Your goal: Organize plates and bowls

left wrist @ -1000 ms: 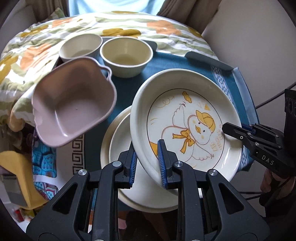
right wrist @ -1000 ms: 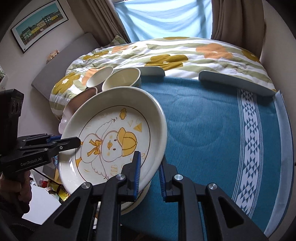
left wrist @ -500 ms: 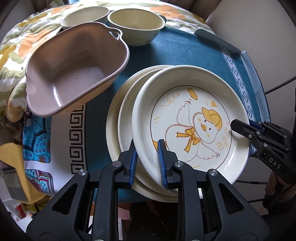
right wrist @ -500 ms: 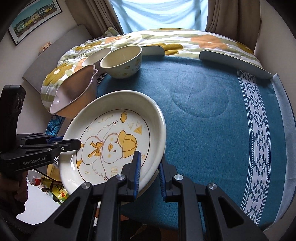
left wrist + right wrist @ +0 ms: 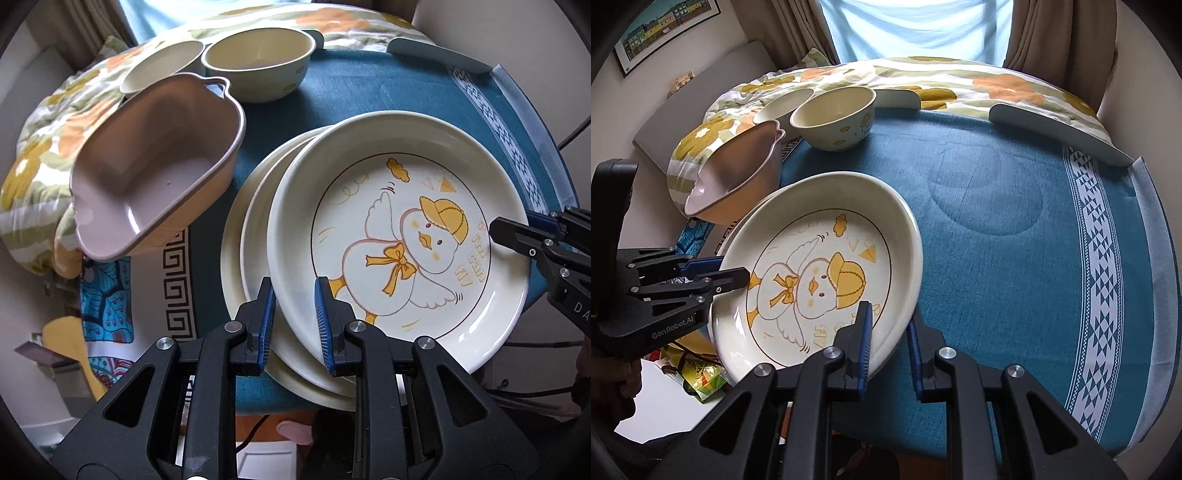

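Claws: both are nearly together, each clamped on the rim of the duck plate (image 5: 399,236), at opposite edges.
Left claw (image 5: 293,325): its blue pads (image 5: 266,325) grip the plate's rim at about 7 o'clock in the left wrist view, one pad under the rim, one on the inner face.
Right claw (image 5: 888,338): pinches the rim at about 5 o'clock in the right wrist view; from the left wrist it enters at 3 o'clock of the plate.
Pose: both claws point steeply down at the surface; a hand (image 5: 624,380) shows dimly behind the left claw in the right wrist view.
Duck plate: lies over two plain cream plates (image 5: 251,236), offset towards 3 o'clock; whether it rests fully on them I cannot tell.
Support: blue cloth (image 5: 1015,229).
Bowls: pink handled bowl (image 5: 155,166) tilted at 10 o'clock of the plates; cream bowl (image 5: 258,66) and white bowl (image 5: 159,68) side by side at 12 o'clock.
Left wrist view only: the stacked plates plainly, patterned fabric (image 5: 107,295) hanging at 9 o'clock.
Right wrist view only: window (image 5: 916,29), curtains (image 5: 1060,37), framed picture (image 5: 661,29), floral quilt (image 5: 923,77) beyond the cloth.
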Demonstrator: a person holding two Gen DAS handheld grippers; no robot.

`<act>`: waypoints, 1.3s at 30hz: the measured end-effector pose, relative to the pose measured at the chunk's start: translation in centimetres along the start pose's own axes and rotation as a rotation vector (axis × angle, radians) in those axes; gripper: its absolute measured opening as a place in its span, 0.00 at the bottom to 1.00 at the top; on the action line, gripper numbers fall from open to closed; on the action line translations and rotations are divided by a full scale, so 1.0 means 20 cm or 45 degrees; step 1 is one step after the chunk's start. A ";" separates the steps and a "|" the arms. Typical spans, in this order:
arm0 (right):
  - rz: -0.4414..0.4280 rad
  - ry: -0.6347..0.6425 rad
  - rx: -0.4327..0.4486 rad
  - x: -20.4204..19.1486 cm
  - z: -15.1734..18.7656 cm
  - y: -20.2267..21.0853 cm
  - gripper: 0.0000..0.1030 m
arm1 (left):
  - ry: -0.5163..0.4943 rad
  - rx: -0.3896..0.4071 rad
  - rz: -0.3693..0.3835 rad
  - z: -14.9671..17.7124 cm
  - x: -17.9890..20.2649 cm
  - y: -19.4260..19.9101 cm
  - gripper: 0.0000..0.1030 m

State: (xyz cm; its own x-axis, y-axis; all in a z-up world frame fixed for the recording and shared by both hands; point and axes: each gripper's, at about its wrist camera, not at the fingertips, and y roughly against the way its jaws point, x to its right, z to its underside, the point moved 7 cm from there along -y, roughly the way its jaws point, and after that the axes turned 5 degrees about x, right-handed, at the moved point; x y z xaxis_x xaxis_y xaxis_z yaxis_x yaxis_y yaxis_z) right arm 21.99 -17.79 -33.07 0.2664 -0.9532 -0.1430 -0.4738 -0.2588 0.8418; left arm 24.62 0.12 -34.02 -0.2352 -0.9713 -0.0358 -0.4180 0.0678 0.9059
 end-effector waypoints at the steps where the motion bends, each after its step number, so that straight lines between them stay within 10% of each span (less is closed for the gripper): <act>1: -0.002 0.003 0.001 0.00 0.00 0.00 0.16 | -0.017 0.006 -0.023 0.00 0.00 0.00 0.19; 29: 0.005 0.115 -0.034 -0.01 -0.04 -0.09 0.16 | -0.270 0.059 -0.409 0.01 0.08 0.02 0.19; 39: -0.015 0.114 -0.038 -0.01 -0.05 -0.09 0.16 | -0.214 0.044 -0.359 0.00 0.05 0.03 0.19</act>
State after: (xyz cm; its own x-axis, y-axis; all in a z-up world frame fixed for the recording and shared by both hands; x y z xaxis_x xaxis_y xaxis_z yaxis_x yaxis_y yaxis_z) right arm 23.71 -16.92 -34.03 0.3461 -0.9321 -0.1068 -0.4453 -0.2634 0.8557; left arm 24.20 -0.80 -33.50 -0.2463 -0.9018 -0.3550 -0.5158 -0.1881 0.8358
